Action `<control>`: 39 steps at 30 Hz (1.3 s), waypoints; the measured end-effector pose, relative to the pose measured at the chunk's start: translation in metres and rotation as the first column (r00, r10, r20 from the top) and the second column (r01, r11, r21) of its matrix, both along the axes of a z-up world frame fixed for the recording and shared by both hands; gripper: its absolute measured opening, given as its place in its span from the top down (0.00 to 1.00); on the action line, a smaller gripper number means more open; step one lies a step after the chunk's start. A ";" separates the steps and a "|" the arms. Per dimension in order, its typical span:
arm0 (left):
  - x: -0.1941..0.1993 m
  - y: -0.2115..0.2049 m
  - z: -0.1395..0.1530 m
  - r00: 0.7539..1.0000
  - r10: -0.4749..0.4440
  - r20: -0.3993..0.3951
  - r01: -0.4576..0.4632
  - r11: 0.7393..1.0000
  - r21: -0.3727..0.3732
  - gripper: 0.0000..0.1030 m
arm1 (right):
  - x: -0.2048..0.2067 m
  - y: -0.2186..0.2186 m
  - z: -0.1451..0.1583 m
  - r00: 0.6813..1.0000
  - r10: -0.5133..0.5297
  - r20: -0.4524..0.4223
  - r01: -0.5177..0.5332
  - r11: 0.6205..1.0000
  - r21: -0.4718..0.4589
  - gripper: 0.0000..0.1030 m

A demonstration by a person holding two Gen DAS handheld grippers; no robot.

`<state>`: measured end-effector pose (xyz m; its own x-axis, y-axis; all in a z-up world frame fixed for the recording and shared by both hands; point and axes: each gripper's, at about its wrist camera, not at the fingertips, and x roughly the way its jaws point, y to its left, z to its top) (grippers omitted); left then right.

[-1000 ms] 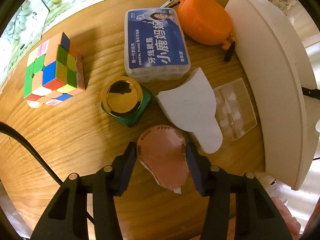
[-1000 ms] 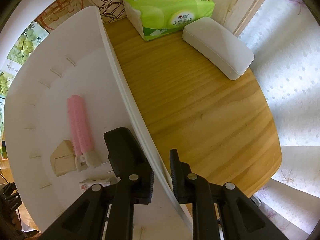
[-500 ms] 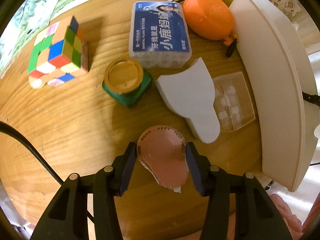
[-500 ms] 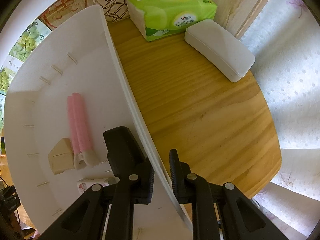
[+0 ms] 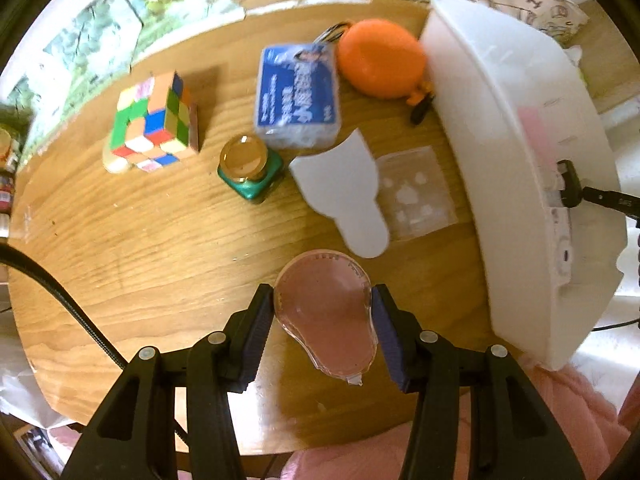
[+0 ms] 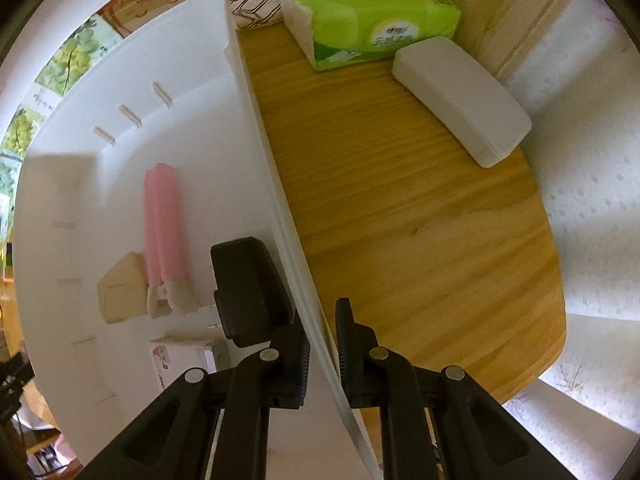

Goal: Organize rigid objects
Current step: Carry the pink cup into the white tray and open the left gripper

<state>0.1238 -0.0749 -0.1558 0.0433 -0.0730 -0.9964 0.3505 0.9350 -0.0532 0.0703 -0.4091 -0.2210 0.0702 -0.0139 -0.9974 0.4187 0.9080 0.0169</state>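
Observation:
My left gripper is shut on a pink pear-shaped case and holds it above the wooden table. On the table beyond it lie a colour cube, a blue floss box, an orange pouch, a green jar with a gold lid, a white flat piece and a clear plastic tray. The white bin stands to the right. My right gripper straddles the white bin's wall, its jaws closing on it.
Inside the bin lie two pink tubes, a beige box and a small white packet. A green tissue pack and a white case sit on the table behind the bin. A black cable crosses at left.
My left gripper has risen with the pink case, so the table objects look smaller and farther. The right gripper's jaws have narrowed a little around the bin wall.

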 end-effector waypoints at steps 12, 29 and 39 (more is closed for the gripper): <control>-0.015 -0.046 0.070 0.988 -0.062 0.138 0.057 0.998 0.036 0.48 | 0.000 0.000 -0.003 0.989 0.150 -0.006 -0.149 0.988 0.050 0.92; -0.041 -0.138 0.104 0.963 -0.105 0.249 0.115 0.993 -0.026 0.48 | -0.017 0.012 0.002 0.922 0.386 -0.009 -0.384 0.920 0.079 0.92; -0.052 -0.197 0.090 0.965 -0.083 0.248 0.106 0.991 -0.078 0.48 | -0.028 0.026 -0.004 0.870 0.492 0.014 -0.491 0.867 0.079 0.91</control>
